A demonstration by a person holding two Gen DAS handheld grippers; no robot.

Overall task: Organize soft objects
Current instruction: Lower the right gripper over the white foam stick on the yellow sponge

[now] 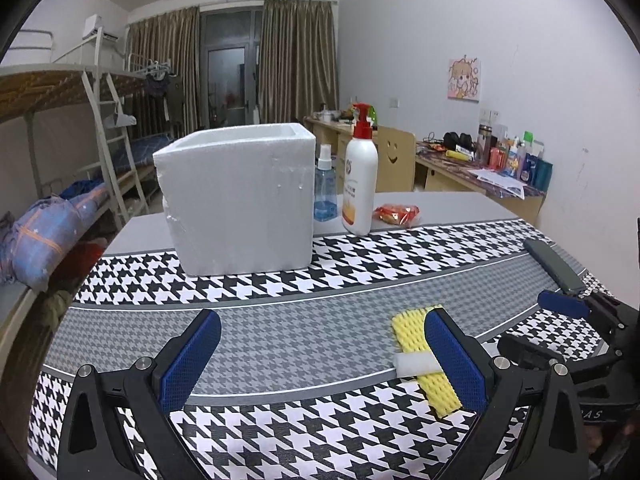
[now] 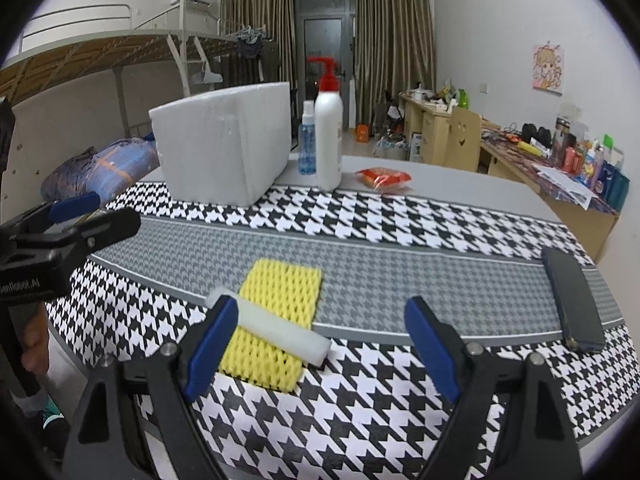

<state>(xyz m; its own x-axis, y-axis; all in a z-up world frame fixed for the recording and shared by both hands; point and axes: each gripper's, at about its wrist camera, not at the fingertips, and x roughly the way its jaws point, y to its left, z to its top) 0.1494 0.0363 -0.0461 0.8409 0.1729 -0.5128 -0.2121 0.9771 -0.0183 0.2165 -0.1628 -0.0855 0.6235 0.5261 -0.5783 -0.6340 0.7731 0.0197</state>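
A yellow foam net sleeve (image 2: 276,312) lies flat on the houndstooth cloth, with a white foam stick (image 2: 280,330) lying across it. Both also show in the left wrist view, the sleeve (image 1: 416,340) and the stick (image 1: 414,364), partly behind my left gripper's right finger. A white foam box (image 1: 240,196) stands open-topped at the back of the cloth; it also shows in the right wrist view (image 2: 224,148). My left gripper (image 1: 320,352) is open and empty, to the left of the sleeve. My right gripper (image 2: 320,340) is open and empty, just in front of the sleeve and stick.
A white pump bottle (image 1: 360,184), a blue spray bottle (image 1: 325,192) and a red snack packet (image 1: 398,214) stand beside the box. A dark phone (image 2: 572,304) lies at the right of the cloth. Bunk beds are on the left, cluttered desks on the right.
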